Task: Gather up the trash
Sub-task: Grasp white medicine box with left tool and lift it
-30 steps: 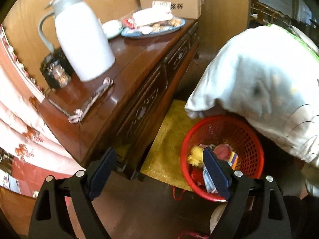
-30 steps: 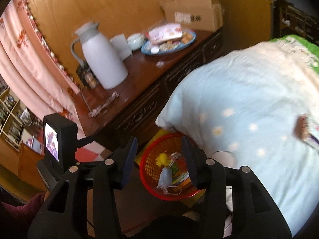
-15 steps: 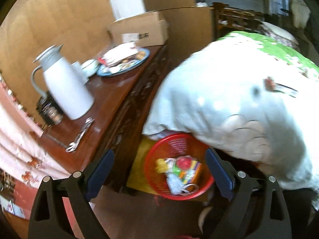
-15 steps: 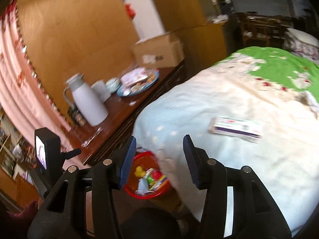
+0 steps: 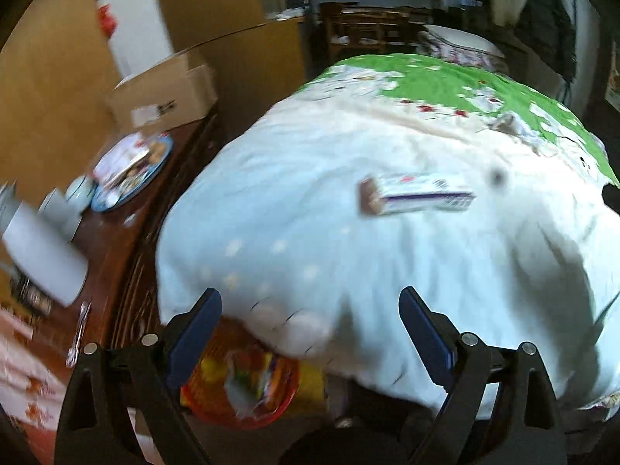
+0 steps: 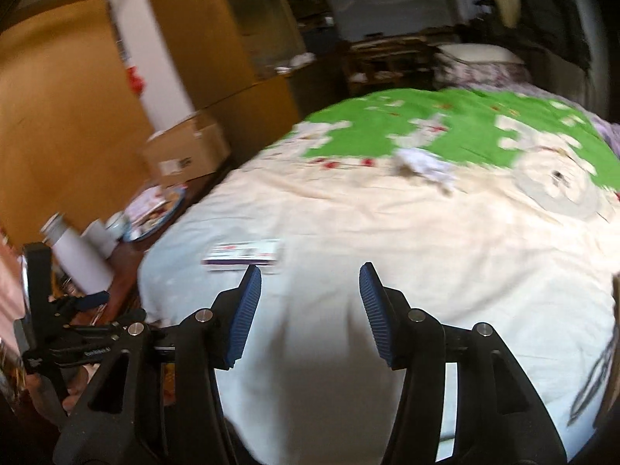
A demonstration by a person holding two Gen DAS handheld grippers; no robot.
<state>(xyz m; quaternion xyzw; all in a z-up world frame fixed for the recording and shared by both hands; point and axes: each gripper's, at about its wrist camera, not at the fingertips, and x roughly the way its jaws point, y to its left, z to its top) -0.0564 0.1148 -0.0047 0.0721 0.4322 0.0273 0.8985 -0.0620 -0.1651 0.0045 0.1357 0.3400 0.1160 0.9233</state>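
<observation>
**Both grippers swing up over the bed toward the next piece of trash**

The left gripper [image 5: 310,333] and the right gripper [image 6: 308,298] both hang over the pale quilt of the bed [image 6: 387,271], jaws apart and empty; the right jaws have just been opening, with nothing between them.

The nearest trash is a flat purple-and-white carton [image 5: 416,193], lying on the quilt well apart from the red basket [image 5: 240,391] on the floor beside the bed's corner. In the right wrist view the carton [image 6: 244,254] sits just ahead of the left-hand jaw tip. Farther up the bed lies a crumpled wrapper [image 6: 426,164], near the edge of the green print.

The carton lies flat, its long axis running roughly across both views, its brownish end toward the dresser [image 5: 128,240] side.

To take it well, I judge the right gripper should shift toward the carton, straddle its short width and close across it, pressing lightly so the soft quilt is not pinched with it.
</observation>
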